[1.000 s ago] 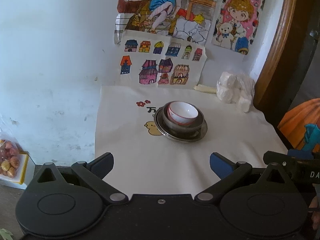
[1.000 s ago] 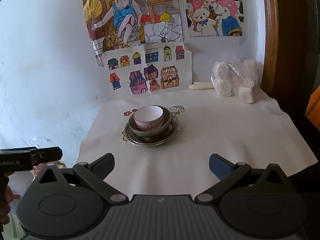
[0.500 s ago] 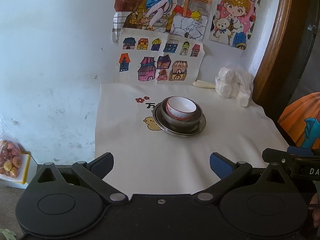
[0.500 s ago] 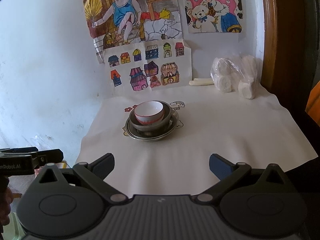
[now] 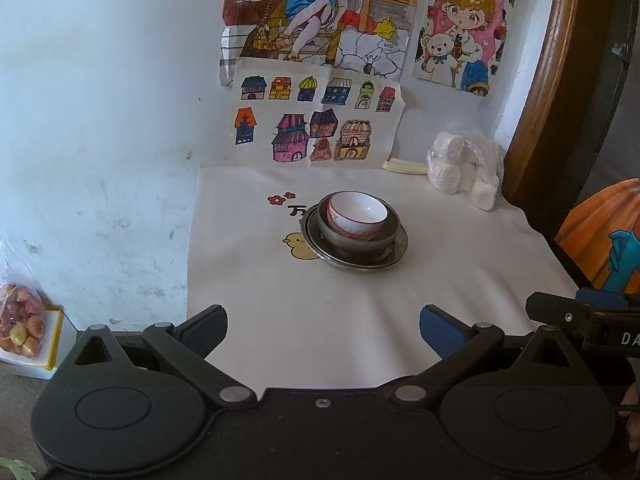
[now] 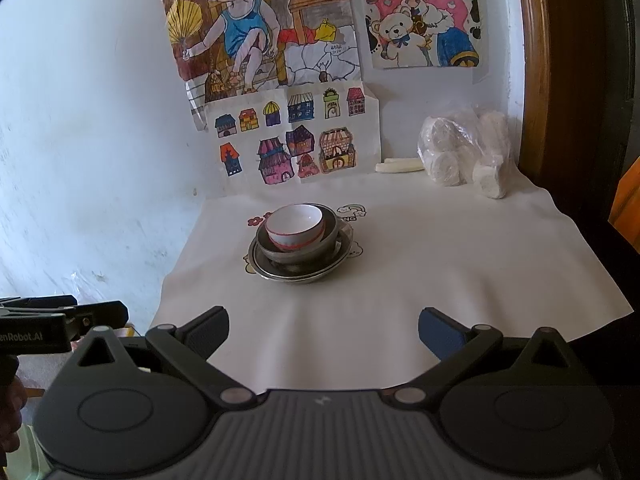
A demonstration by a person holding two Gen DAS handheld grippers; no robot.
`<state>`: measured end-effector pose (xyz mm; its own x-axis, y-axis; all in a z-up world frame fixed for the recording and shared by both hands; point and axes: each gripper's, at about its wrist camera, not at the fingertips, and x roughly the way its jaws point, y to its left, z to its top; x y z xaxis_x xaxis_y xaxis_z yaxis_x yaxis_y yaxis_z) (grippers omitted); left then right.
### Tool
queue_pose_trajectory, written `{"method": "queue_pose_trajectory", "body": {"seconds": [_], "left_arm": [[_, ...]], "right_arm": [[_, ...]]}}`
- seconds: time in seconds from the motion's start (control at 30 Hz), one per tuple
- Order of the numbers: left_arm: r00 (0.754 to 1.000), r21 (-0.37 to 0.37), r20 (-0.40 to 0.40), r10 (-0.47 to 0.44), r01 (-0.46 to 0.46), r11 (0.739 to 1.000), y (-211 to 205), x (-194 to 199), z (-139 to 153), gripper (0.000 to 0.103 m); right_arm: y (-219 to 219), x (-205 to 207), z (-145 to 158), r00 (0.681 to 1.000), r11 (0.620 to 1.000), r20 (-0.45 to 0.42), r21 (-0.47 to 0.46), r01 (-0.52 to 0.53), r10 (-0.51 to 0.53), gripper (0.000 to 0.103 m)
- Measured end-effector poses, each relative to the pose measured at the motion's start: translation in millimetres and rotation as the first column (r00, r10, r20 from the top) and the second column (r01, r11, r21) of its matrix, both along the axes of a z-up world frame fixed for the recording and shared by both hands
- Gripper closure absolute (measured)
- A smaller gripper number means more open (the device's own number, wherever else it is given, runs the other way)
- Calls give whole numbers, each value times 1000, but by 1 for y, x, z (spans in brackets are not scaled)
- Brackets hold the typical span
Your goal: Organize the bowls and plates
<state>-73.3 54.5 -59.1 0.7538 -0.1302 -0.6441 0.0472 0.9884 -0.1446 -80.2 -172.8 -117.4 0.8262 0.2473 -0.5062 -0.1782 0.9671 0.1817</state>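
Three dishes are sitting nested at the cloth's [image 5: 360, 320] centre: metal plate [image 5: 394, 250], dark bowl [image 5: 390, 226], white bowl [image 5: 358, 210] tilting inside. Both grippers, left [image 5: 323, 330] and right [image 6: 323, 330], are hovering near, spread wide, empty. Judging it, gently levelling the smallest bowl seems wise.

I see coloured drawings [image 5: 320, 124] taped on the white wall | clear bag of white rolls [image 5: 464, 168] at the cloth's [image 5: 320, 320] back right corner | bag of fruit [image 5: 20, 320] low left
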Motion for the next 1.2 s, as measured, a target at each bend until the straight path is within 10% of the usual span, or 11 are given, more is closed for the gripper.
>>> {"method": "queue_pose_trajectory", "body": {"seconds": [1.2], "left_arm": [[1000, -5, -16, -9, 9, 1000, 2, 4, -1, 1]], "right_arm": [[1, 3, -2, 1000, 1000, -11, 5, 1, -1, 0]]}}
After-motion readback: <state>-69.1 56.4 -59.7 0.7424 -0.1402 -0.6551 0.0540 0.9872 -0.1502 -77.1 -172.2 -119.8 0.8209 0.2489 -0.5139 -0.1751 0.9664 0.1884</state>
